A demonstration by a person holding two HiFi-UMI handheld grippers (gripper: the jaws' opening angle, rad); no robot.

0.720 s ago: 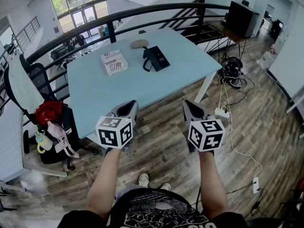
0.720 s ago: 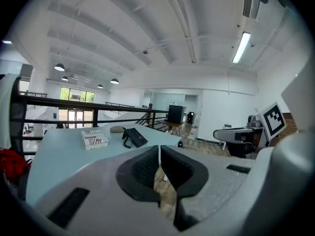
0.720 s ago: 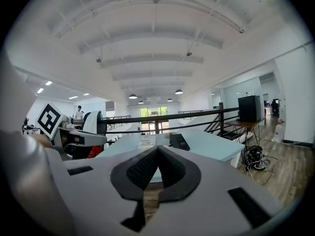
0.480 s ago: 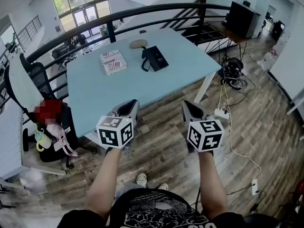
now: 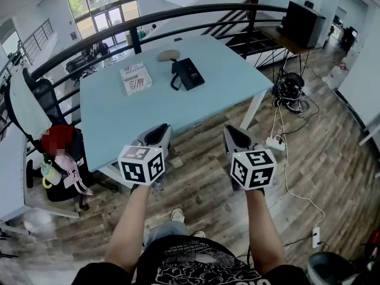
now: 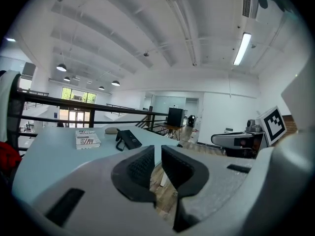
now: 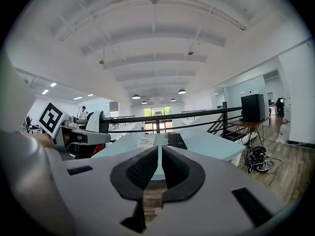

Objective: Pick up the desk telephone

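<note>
Can see the desk telephone (image 5: 187, 74) in the head view, way over on the far side of the light blue table (image 5: 178, 108), near a striped book (image 5: 135, 79). Holding left gripper (image 5: 155, 134) and right gripper (image 5: 235, 138) over the wood floor (image 5: 202, 159), well apart from it. Only get a proper look at the fingers from the gripper views: pressed together on both, pinching nothing
</note>
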